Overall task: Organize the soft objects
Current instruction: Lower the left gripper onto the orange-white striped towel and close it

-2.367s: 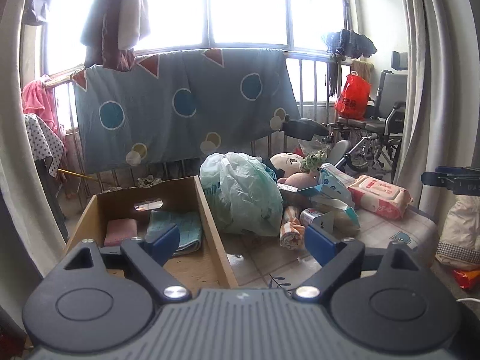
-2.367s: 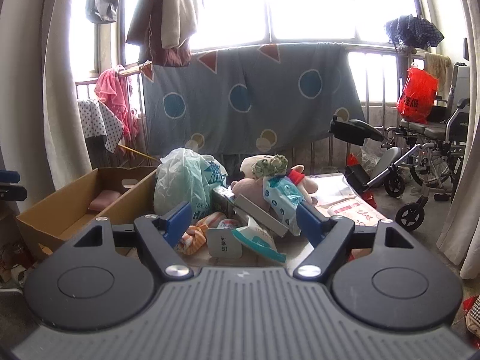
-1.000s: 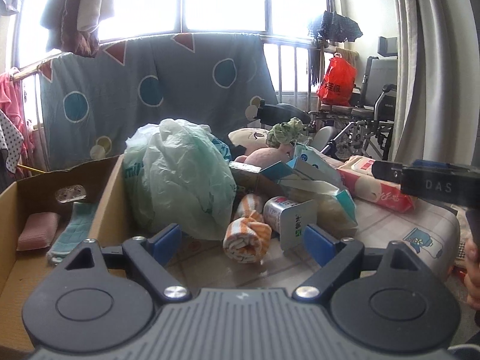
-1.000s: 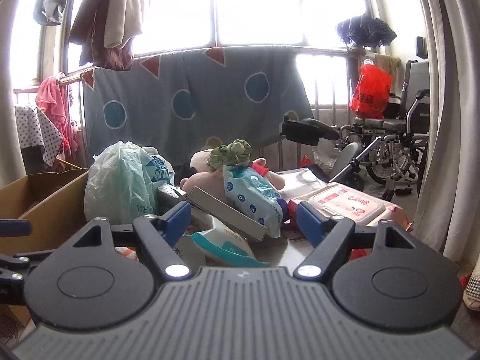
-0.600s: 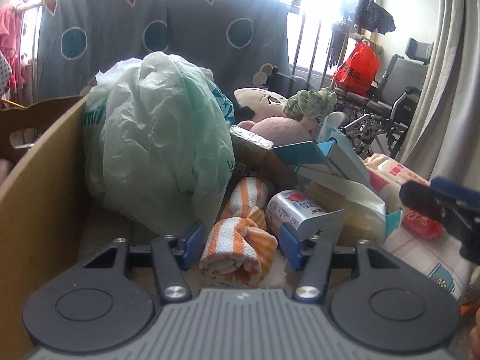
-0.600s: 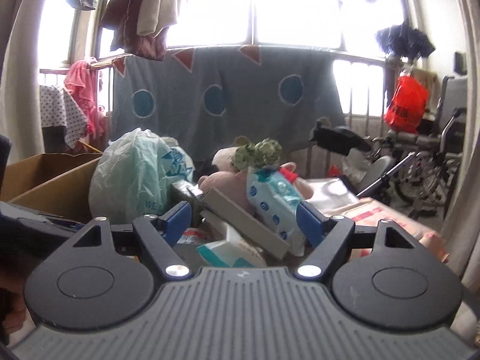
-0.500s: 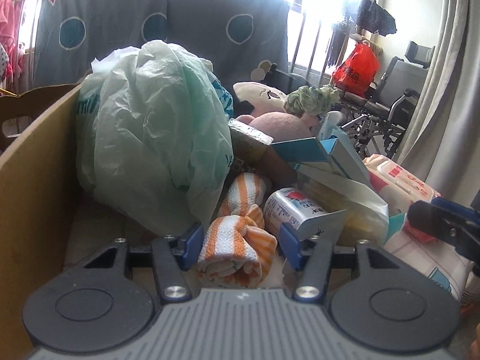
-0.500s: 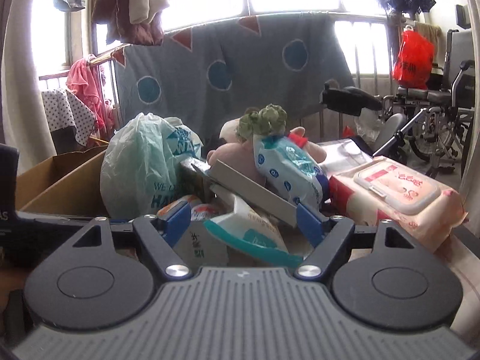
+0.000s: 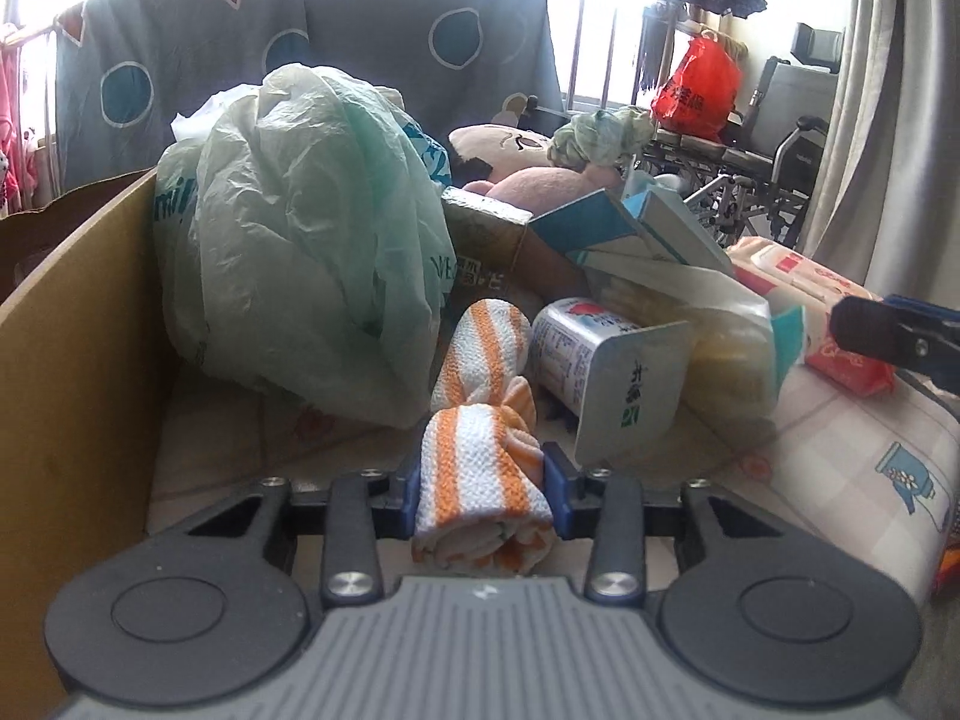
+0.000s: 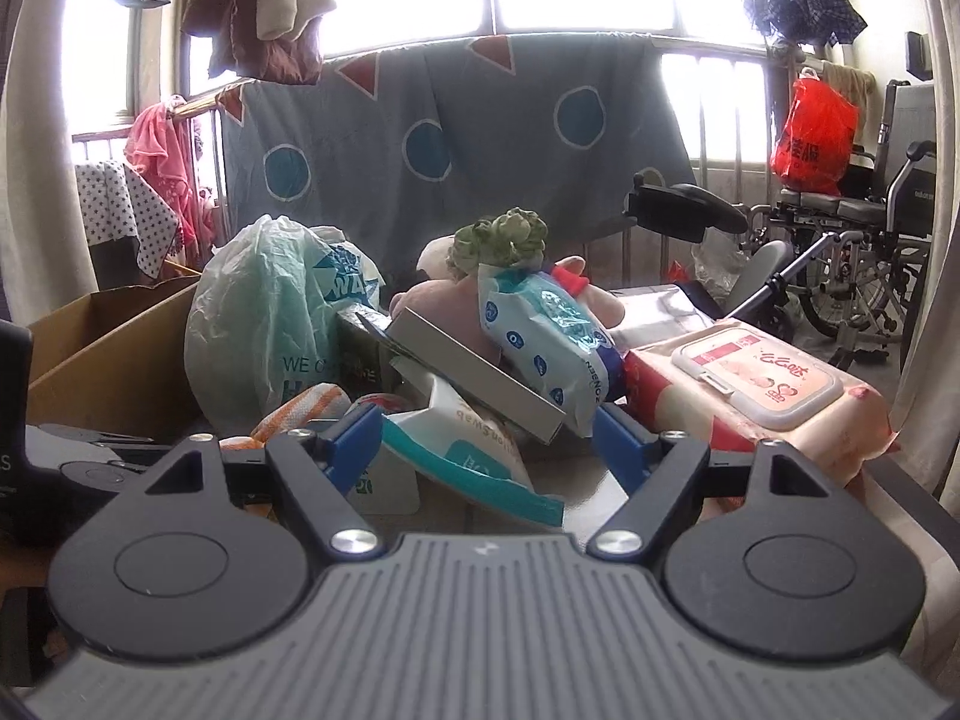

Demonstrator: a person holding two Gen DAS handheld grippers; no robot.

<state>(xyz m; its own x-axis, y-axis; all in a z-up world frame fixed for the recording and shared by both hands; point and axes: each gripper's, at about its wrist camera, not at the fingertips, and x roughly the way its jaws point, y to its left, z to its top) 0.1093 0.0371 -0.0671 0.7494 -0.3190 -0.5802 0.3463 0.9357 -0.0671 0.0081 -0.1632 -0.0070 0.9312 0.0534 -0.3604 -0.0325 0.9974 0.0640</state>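
My left gripper [image 9: 483,495] is shut on an orange-and-white striped rolled towel [image 9: 480,474] that lies on the table in front of a pale green plastic bag [image 9: 300,240]. The towel's far end also shows in the right wrist view [image 10: 300,405]. My right gripper [image 10: 489,441] is open and empty, just before a pile with a teal-edged tissue pack [image 10: 474,456], a grey box [image 10: 474,372] and a blue wipes pack [image 10: 540,336]. A pink plush toy [image 9: 540,180] and a green cloth bundle [image 10: 501,237] lie behind.
A cardboard box [image 9: 66,360] stands at the left edge of the table. A milk carton [image 9: 606,372] lies right of the towel. A pink wipes pack [image 10: 756,384] lies at the right. A wheelchair [image 10: 864,240] and a hung blanket [image 10: 450,138] stand behind.
My left gripper moved down and forward from over the box to the striped towel and closed its jaws on it. My right gripper came closer to the pile and stayed open.
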